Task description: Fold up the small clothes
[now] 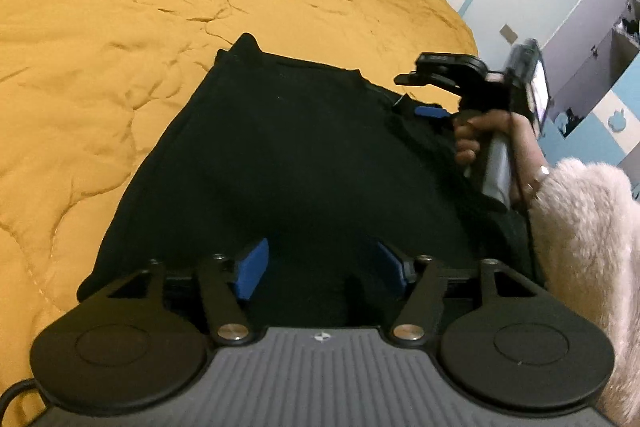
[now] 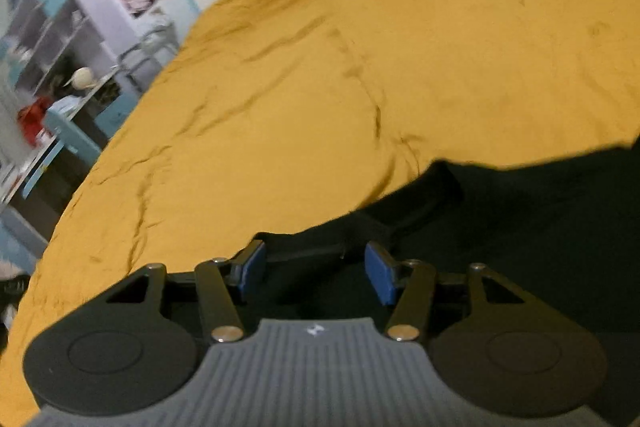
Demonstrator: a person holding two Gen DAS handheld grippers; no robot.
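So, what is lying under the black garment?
The black garment lies on a wrinkled mustard-yellow quilt, which shows all around it. The part of the quilt directly beneath is covered, so anything there is hidden.

Our left gripper (image 1: 320,267) hovers, jaws wide, above the black garment (image 1: 280,155). Our right gripper (image 2: 316,269), gripped by our hand (image 1: 486,137), gapes over its far edge.

Black garment (image 1: 288,155): one small piece of dark cloth, spread mostly flat on a mustard-yellow quilt (image 1: 120,47). Far edge runs roughly straight, with one corner poking up. Right side bunched in loose folds. Kind of garment unclear.
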